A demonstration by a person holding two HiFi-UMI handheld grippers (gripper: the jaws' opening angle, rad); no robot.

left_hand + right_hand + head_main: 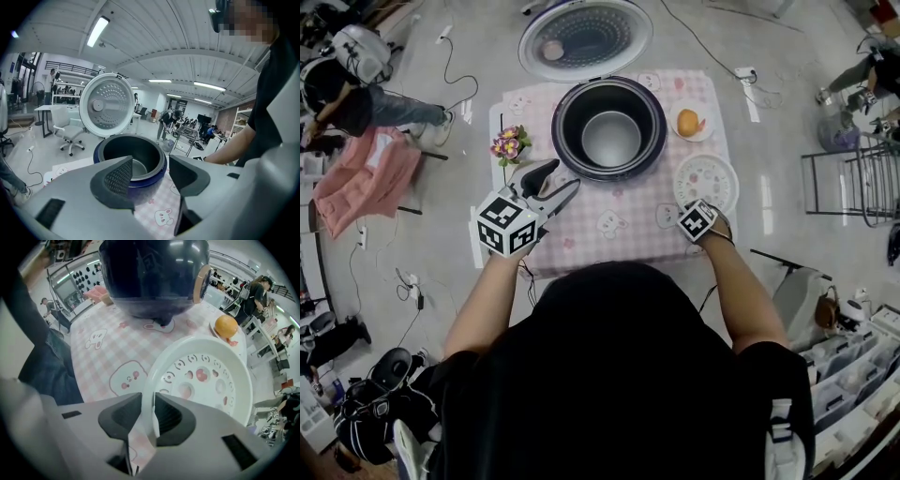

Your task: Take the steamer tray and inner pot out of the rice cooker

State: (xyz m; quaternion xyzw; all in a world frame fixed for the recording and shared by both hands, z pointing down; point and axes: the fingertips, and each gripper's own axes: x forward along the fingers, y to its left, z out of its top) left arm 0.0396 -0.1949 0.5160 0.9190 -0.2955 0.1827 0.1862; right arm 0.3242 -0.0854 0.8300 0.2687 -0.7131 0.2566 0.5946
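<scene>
Black short-sleeve shirt (609, 375); grey left tool (150, 165), right tool (149, 403), dark pads (119, 178), marker cubes (506, 230).

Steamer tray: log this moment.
steamer tray on table | right gripper jaws astride its rim | left gripper open, empty | inner pot in rice cooker

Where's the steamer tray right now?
Head view: the steamer tray lies on the right side of the table, beside the rice cooker and below the orange. Its near rim stands between the right gripper's jaws.

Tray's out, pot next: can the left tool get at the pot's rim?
Probably yes. The lid is swung back, the pot sits uncovered in the cooker, and the left tool, jaws apart, faces it with only tablecloth between.
</scene>
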